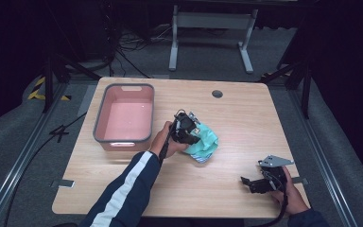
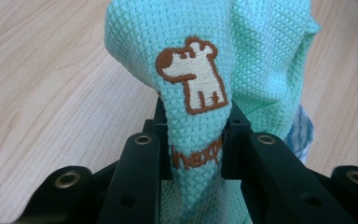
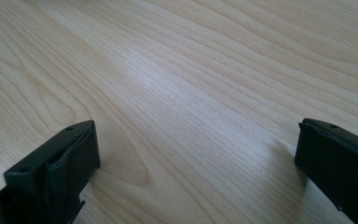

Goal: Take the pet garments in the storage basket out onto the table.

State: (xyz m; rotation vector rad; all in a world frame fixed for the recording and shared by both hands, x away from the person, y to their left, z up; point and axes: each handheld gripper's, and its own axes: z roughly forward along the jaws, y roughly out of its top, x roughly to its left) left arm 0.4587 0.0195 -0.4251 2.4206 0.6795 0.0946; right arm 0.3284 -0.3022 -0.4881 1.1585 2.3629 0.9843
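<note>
Between my left gripper jaws a fold of the mint cloth is pinched tight, bunched on the table beside the pink bin. Grasping looks done; moving it remains. My right gripper rests with jaws spread, holding nothing.

the cloth is mint green with a waffle weave, bunched into a loose heap near the middle of the table. a fold of it stands up, pinched, showing an embroidered brown and cream dog and brown lettering partly hidden below it. a blue-and-white striped patch peeks out at its lower edge.
</note>
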